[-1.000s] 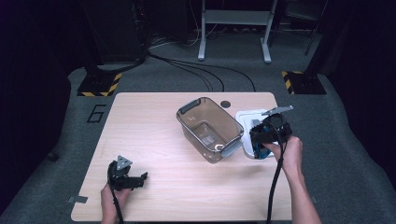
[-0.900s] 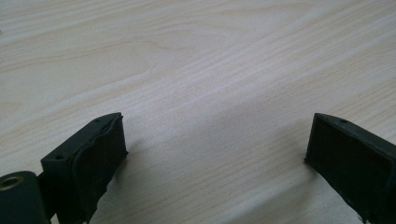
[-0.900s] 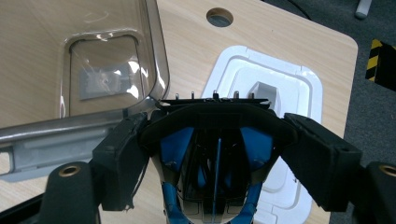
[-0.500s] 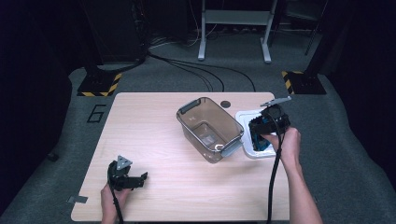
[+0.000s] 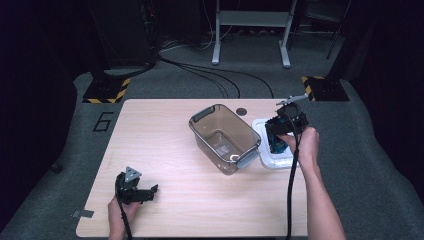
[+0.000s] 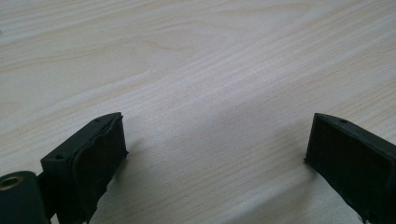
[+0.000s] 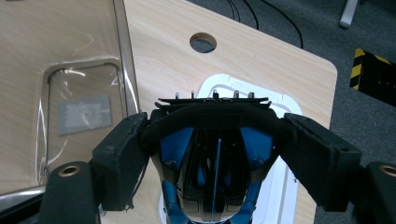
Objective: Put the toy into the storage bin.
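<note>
Left tool (image 5: 150, 190) is seen resting on the pale wooden bench (image 5: 165, 130) near its front-left corner, jaws spread and empty. The clear plastic tub with grey clips (image 5: 225, 138) stands mid-bench. Right tool (image 7: 212, 140), clenched on the blue-and-black toy car (image 7: 212, 154), has been carried up and away from the person above the white tray (image 5: 265, 160), beside the tub; lowering into the tub is judged next. Free room lies left; the bench's right edge is close.

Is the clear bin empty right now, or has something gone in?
Empty. The clear bin shows a bare bottom with just a label patch; the blue-and-black object sits between the right gripper's fingers, outside it.
</note>
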Tool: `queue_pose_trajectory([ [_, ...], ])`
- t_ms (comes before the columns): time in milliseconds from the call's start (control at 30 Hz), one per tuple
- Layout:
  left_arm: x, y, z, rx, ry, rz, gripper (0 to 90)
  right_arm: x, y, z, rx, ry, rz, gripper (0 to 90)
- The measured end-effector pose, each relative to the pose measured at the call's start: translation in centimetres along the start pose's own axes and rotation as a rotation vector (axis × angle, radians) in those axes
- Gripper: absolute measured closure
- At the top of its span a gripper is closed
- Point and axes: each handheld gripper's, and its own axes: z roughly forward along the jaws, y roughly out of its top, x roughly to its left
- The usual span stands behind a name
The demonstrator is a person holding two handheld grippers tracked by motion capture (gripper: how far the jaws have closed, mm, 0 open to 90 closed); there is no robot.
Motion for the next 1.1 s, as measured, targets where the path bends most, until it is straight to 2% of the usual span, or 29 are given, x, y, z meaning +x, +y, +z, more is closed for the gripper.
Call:
queue_pose_trajectory([
  [433, 0.0, 0.0, 0.0, 0.000, 0.000, 0.000, 4.7, 0.0, 2.4, -0.2, -0.023, -0.020, 0.005, 23.8],
  [800, 0.0, 0.0, 0.0, 0.003, -0.003, 0.004, 4.7, 0.8, 4.4, -1.3, -0.067, -0.040, -0.034, 23.9],
  [1100, 0.1, 0.0, 0.0, 0.003, -0.004, 0.007, 4.7, 1.7, 6.2, -2.9, -0.105, -0.045, -0.066, 23.9],
])
